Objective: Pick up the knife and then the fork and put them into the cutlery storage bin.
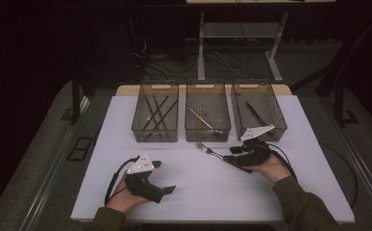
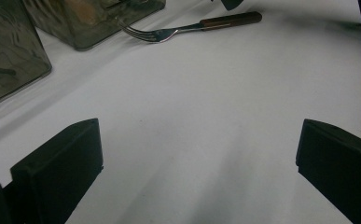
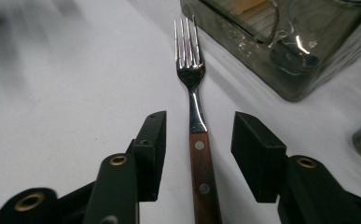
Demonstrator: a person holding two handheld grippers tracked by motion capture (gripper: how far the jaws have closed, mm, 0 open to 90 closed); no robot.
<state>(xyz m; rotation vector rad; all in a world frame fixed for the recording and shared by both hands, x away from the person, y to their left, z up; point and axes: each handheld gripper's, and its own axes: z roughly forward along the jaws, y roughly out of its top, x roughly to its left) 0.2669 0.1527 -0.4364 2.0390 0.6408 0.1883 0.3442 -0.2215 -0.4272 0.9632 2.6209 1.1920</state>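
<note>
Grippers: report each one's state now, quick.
Left gripper: open, holding nothing, over bare table.
Right gripper: open, jaws either side of the fork handle, not clamped.
</note>
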